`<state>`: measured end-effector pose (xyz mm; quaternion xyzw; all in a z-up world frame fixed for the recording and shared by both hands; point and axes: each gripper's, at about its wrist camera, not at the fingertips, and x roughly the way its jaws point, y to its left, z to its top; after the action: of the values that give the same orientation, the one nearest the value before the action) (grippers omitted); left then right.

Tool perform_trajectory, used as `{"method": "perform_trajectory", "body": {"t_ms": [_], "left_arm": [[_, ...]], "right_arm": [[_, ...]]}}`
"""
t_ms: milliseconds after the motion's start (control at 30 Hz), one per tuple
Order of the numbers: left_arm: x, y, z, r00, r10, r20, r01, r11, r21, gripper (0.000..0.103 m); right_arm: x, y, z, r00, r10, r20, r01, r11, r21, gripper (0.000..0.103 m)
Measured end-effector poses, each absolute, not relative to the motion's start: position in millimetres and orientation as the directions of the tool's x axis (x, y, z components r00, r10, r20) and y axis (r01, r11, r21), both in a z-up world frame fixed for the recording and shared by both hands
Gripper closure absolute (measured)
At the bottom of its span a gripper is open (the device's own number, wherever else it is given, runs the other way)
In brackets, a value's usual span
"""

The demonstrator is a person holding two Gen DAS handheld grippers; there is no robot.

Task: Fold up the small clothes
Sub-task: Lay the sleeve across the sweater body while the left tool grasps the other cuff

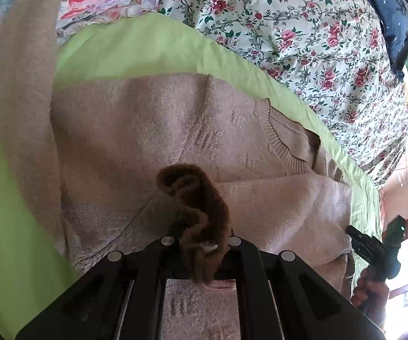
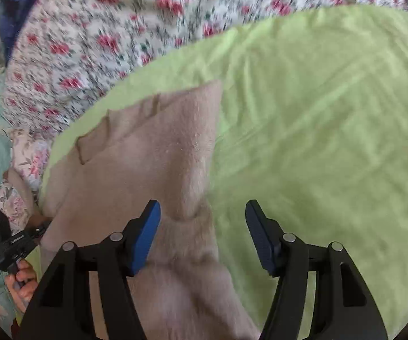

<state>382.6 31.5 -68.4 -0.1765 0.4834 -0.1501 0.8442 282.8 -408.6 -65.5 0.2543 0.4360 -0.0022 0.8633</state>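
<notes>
You are gripping a bunched, darker brown fold of the beige knitted sweater (image 1: 152, 130) in the clenched left gripper (image 1: 201, 243), the garment lying face-up on the lime-green sheet (image 1: 135, 48) toward its edge beside the floral quilt (image 1: 303, 22). Its ribbed neckline (image 1: 286, 147) is pointing toward that quilt-side edge, so the long axis is running from collar to hem along the sheet, one sleeve (image 1: 22, 90) trailing off at the left. The right gripper (image 2: 202, 218) is hovering released, jaws apart over the sweater's side edge. Judging by this, you are mid-fold; next you need to close on that edge and carry both holds across together.
</notes>
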Motion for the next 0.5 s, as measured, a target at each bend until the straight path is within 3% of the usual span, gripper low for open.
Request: {"method": "perform_trajectory", "body": {"t_ms": [67,100,133,267,500], "left_arm": [[382,27,-66,0.485,-0.422,-0.766,0.09,0.895,-0.436,0.097],[381,25,-64,0.484,-0.429,-0.763,0.098,0.893,-0.44,0.097],[380,24,-62,0.482,-0.439,-0.758,0.106,0.888,-0.447,0.097],[373,1,-57,0.463,-0.487,-0.74,0.175,0.869,-0.462,0.097],[367,-15,-75,0.456,-0.444,-0.771,0.176,0.895,-0.411,0.097]], "right_arm": [[297,-404,-74,0.586,0.256,-0.769,0.193,0.877,0.439,0.041],[301,-401,-75,0.575,0.262,-0.775,0.178,0.885,0.43,0.073],[301,-404,-71,0.572,0.255,-0.779,0.168,0.894,0.416,0.089],[294,-432,-50,0.613,0.16,-0.774,0.201,0.915,0.348,0.096],[292,-434,-65,0.558,0.131,-0.819,0.225,0.927,0.301,0.091]]}}
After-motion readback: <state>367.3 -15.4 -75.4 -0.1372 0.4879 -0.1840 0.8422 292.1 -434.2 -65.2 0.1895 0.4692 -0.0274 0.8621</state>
